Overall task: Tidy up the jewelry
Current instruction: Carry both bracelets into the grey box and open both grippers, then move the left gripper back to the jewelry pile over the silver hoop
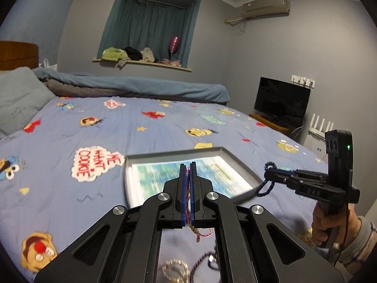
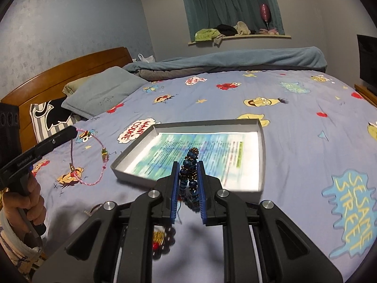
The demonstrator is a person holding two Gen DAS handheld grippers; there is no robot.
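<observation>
Nearby: gray tray [image 2: 260, 155], loose beads [image 2: 165, 240] below.

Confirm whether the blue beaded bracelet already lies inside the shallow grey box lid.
No: the blue beaded bracelet is clamped in the right gripper, above the shallow grey box lid.

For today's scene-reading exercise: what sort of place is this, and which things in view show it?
Most likely a home bedroom. A bed with a cartoon-print cover fills the view, with a pillow against a wooden headboard, and a curtained window behind.
</observation>
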